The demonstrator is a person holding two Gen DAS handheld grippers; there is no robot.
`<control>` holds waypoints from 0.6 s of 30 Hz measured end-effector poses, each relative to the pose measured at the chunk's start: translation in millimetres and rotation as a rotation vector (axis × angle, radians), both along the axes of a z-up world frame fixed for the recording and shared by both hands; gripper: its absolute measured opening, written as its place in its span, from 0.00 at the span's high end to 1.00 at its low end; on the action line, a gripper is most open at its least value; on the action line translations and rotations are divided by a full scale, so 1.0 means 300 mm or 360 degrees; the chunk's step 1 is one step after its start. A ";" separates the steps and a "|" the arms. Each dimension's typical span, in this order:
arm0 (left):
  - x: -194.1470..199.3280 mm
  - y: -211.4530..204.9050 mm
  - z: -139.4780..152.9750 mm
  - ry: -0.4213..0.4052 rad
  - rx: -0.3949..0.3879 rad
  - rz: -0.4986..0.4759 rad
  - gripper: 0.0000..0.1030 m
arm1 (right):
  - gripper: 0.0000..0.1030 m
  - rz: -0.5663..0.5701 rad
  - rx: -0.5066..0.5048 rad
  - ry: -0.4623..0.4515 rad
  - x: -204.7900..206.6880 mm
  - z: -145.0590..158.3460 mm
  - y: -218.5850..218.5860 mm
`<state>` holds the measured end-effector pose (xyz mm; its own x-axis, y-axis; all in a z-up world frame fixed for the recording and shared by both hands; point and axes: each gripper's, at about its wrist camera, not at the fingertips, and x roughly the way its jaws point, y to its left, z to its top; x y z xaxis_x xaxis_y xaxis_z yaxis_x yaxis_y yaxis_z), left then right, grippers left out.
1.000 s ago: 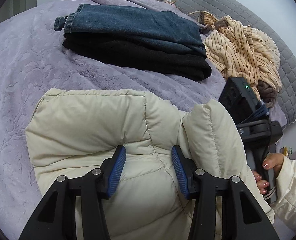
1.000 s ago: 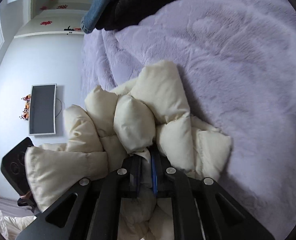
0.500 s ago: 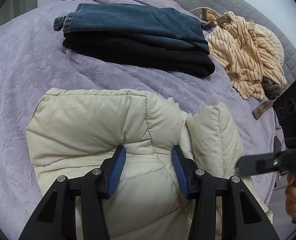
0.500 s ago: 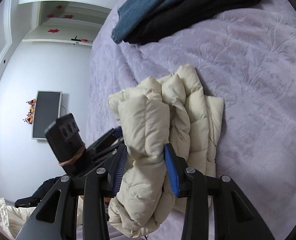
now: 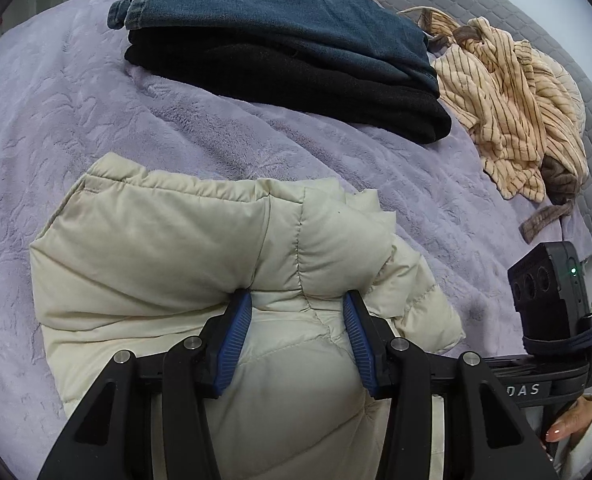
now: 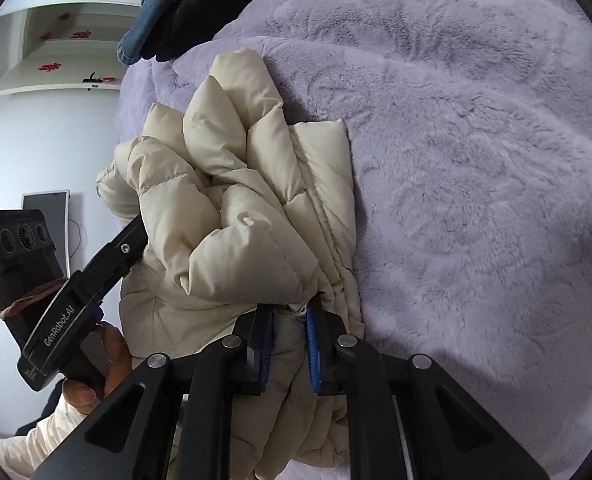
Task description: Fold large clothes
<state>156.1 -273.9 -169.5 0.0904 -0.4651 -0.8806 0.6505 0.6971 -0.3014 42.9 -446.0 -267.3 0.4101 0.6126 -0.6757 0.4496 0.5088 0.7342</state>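
Blue pads of the left gripper (image 5: 298, 332) stood about half apart, pressed into a thick fold of the cream puffer jacket (image 5: 168, 248), which bulged up between them. The right gripper (image 6: 289, 320) had just been closing and pinched a thin edge of the same jacket (image 6: 232, 184), jaws narrow. The jacket lay bunched on the lilac bed (image 5: 56, 112) directly ahead of both grippers. Beyond it sat folded jeans (image 5: 272, 20) atop a black garment (image 5: 288, 76). "GenRobot.AI" was printed on the left gripper's body.
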 end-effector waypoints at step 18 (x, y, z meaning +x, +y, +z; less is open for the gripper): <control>0.007 -0.001 -0.018 0.0014 -0.0014 0.0000 0.52 | 0.22 0.0072 0.0107 0.0006 0.016 0.011 -0.024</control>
